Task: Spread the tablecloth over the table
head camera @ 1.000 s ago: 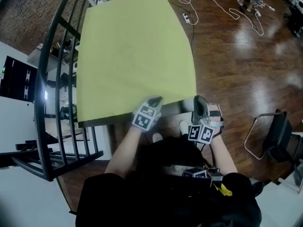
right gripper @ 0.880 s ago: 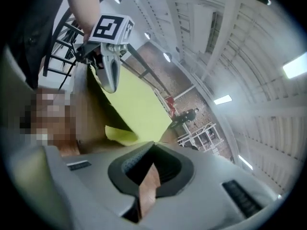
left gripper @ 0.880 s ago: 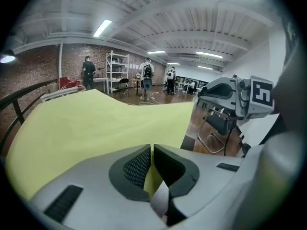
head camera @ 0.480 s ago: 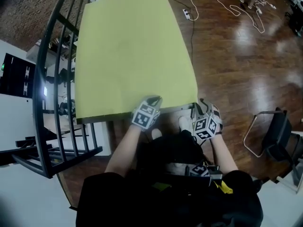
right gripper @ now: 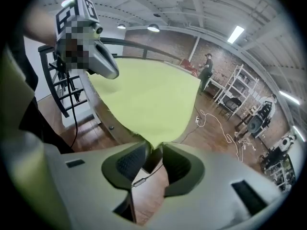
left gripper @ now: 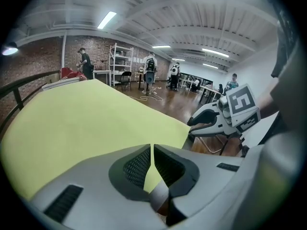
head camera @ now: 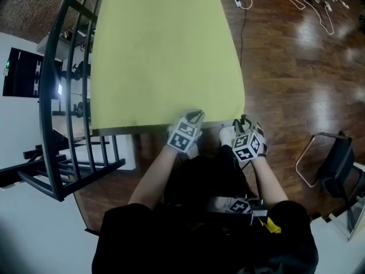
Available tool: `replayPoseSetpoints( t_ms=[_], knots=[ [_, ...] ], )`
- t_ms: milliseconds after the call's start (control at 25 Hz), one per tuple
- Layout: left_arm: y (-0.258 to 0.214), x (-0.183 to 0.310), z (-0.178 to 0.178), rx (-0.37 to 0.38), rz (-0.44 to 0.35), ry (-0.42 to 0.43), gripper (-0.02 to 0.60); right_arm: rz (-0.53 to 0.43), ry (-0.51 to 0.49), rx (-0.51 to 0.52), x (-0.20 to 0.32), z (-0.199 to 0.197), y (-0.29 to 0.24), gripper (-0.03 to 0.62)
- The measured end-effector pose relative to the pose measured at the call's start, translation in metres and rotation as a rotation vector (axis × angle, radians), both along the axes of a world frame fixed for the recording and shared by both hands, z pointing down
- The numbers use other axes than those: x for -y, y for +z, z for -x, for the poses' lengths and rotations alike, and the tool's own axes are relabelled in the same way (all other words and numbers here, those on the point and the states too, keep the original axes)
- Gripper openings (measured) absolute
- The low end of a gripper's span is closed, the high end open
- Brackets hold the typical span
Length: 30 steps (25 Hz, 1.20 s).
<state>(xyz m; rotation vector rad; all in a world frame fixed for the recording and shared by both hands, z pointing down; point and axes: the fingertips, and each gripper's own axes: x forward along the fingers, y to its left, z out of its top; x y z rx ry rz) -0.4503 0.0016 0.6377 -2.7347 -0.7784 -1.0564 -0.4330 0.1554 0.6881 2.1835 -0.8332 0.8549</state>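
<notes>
**A:** Surface?
**B:** Yellow-green tablecloth (head camera: 165, 56) lies flat over the table (right gripper: 103, 111), stretching ahead of both grippers. Its near edge sits right at their tips.
**A:** Left one?
**B:** Left gripper (left gripper: 152, 148) has its jaws pinched together on the near hem; cloth shows in the slit between the pads.
**A:** Right?
**B:** Right gripper (right gripper: 153, 150) has just been opening its jaws. They stand apart now, with the cloth's near corner between the tips and the pads off it.
**A:** Room?
**B:** Glossy wooden floor (head camera: 296, 84) right of the right gripper, white cable (right gripper: 217, 121) farther ahead. Black railing (head camera: 74, 176) left of the left gripper. Metal-frame chair (head camera: 336, 158) off right. Brick wall (left gripper: 43, 56) and white shelving (left gripper: 121, 63) far beyond.
</notes>
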Motion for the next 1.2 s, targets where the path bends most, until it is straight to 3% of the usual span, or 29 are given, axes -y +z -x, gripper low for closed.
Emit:
replayPoseSetpoints(
  t_ms=[280,480,600,720,760,960,1200],
  knots=[
    [0.016,-0.012,-0.004,0.044,0.027,-0.036,0.02,-0.119,0.043,-0.023,-0.006,-0.003,0.007,0.123],
    [0.016,-0.011,-0.007,0.049,0.013,-0.043,0.02,-0.265,0.178,0.099,-0.008,-0.02,0.009,0.142],
    [0.016,-0.015,-0.009,0.052,0.012,-0.038,0.02,-0.328,0.222,0.111,-0.01,-0.023,0.005,0.146],
    [0.017,-0.014,-0.008,0.059,0.01,-0.035,0.02,-0.382,0.261,0.106,-0.009,-0.027,-0.002,0.047],
    [0.017,-0.013,-0.008,0.059,0.009,-0.035,0.02,-0.381,0.263,0.093,-0.008,-0.029,-0.004,0.018],
    [0.012,-0.011,-0.011,0.041,0.012,-0.045,0.02,-0.311,0.197,-0.038,-0.009,-0.041,-0.032,0.011],
    [-0.002,-0.013,-0.016,-0.006,0.016,-0.025,0.02,-0.125,0.084,-0.249,-0.016,-0.041,-0.069,0.009]
  ],
)
